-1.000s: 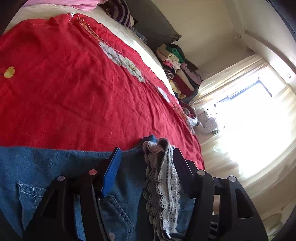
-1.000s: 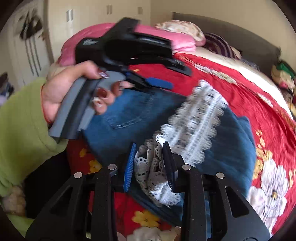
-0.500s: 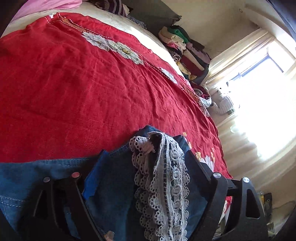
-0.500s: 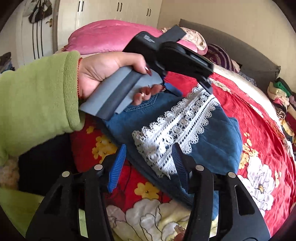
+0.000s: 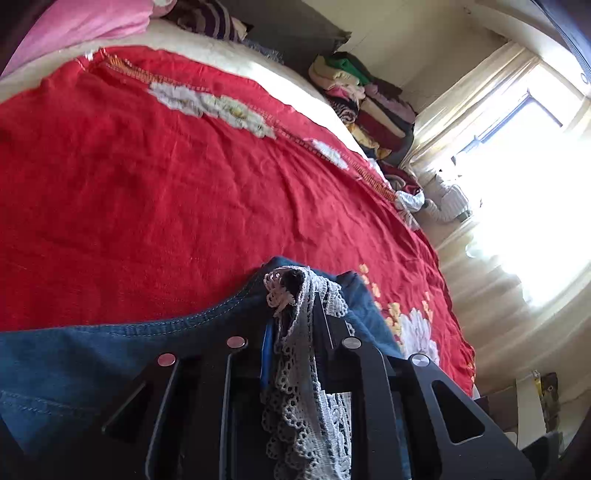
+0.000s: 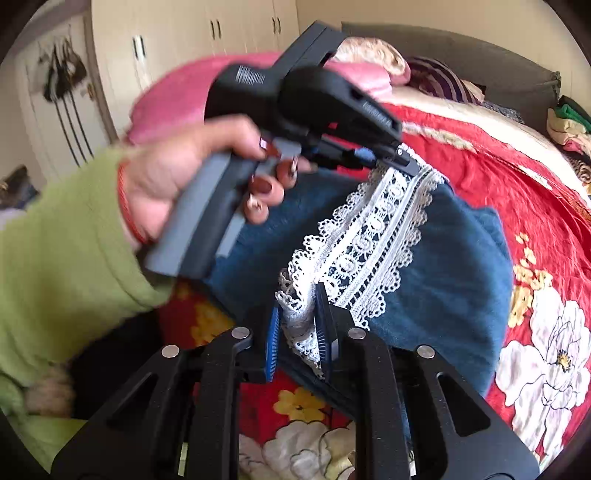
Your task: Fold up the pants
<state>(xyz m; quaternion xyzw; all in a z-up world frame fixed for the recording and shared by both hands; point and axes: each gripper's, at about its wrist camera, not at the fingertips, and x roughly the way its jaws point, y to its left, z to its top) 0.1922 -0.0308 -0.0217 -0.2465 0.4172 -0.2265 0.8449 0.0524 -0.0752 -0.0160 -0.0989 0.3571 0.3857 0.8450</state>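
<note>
Blue denim pants (image 6: 450,280) with a white lace trim (image 6: 373,236) lie folded on the red floral bedspread (image 6: 517,177). My right gripper (image 6: 297,325) is closing its jaws, and the near end of the lace is bunched between its blue pads. The left gripper (image 6: 388,158), held by a person's hand (image 6: 184,177), pinches the far end of the same lace strip. From the left wrist, that gripper (image 5: 291,317) is closing on the lace trim (image 5: 306,373), with denim (image 5: 74,362) spread under it.
The red bedspread (image 5: 166,184) stretches beyond the pants. A pink pillow (image 5: 74,26) lies at the head of the bed, a pile of folded clothes (image 5: 369,103) beside it, and a bright window (image 5: 535,166) behind. A green sleeve (image 6: 55,266) and wardrobe doors (image 6: 184,37) fill the left.
Both grippers spread their jaws wide half a second ago and have now closed on the lace. The lace strip, then lying flat, is now stretched between the two grippers.
</note>
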